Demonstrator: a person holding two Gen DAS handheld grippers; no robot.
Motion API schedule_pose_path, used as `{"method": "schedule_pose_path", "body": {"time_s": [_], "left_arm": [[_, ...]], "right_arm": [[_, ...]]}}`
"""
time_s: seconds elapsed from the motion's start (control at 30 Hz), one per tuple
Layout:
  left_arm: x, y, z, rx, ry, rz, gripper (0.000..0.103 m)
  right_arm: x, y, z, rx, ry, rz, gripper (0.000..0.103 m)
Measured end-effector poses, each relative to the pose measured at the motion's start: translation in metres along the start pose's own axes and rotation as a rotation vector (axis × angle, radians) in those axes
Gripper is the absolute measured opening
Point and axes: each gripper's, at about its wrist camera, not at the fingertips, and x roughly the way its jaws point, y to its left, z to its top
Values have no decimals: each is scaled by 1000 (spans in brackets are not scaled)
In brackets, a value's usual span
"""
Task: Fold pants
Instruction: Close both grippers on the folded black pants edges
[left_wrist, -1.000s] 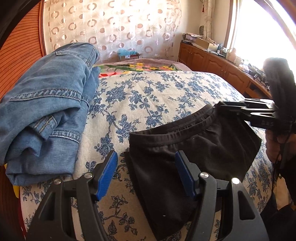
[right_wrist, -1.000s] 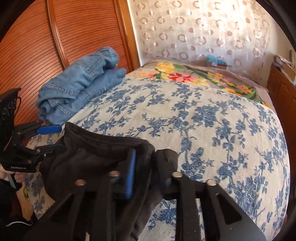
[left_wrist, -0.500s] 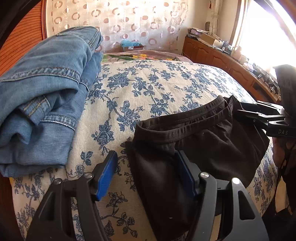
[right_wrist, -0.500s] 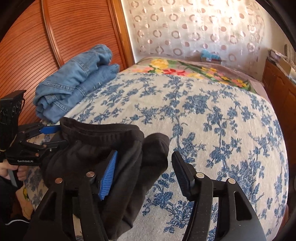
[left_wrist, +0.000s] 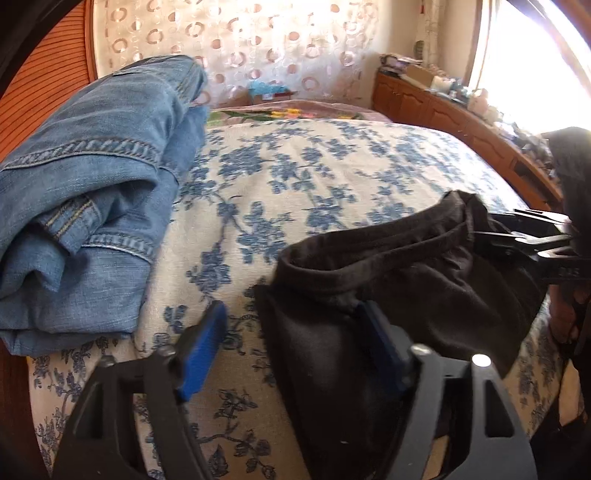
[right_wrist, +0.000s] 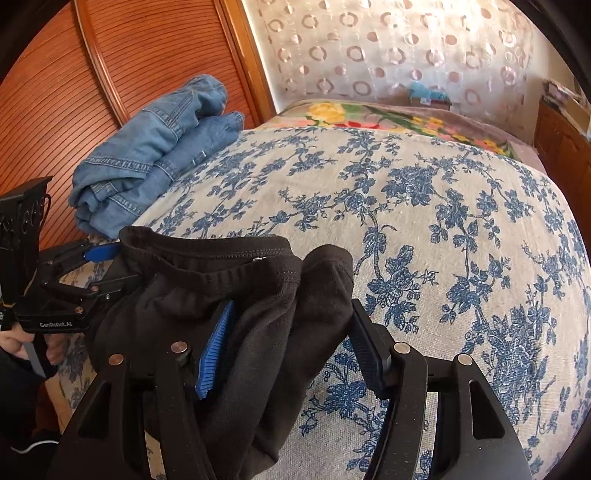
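The black pants (left_wrist: 406, 280) are seen folded on the bed (left_wrist: 332, 166), lower right of the frame. Both tools, left (left_wrist: 291, 354) and right (right_wrist: 291, 347), have just been opened; cloth lies between spread jaws, unpinched.

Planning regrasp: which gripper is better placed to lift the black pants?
Right, likely. Both jaws have just been opening; right gripper straddles a raised fold of the black fabric pants, left gripper only their flat edge.

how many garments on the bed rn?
2. Folded blue jeans lie at the bed's far left edge by the wooden panel. Black pants lie bunched at the near edge. Others may be hidden out of frame.
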Motion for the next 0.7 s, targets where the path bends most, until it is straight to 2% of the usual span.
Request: {"method": "schedule_pose_path", "body": {"time_s": [0.23,0.47,0.6,0.67,0.7], "left_arm": [[1,3,0,-8,1,-6,83],[-2,15,2,-61,3,-72,83],[-1,13,4,-53,12,-68,83],[0,11,4,-44,11,-58,83],[0,11,3,-39,10,-54,83]], "right_arm": [[2,5,-1,-23,-6,-23,63],[2,5,-2,-24,-7,-24,63],[2,5,-2,-22,-7,-21,63],[2,5,-1,-24,-6,-15,59],[2,5,-1,-26,-5,-6,51]]}}
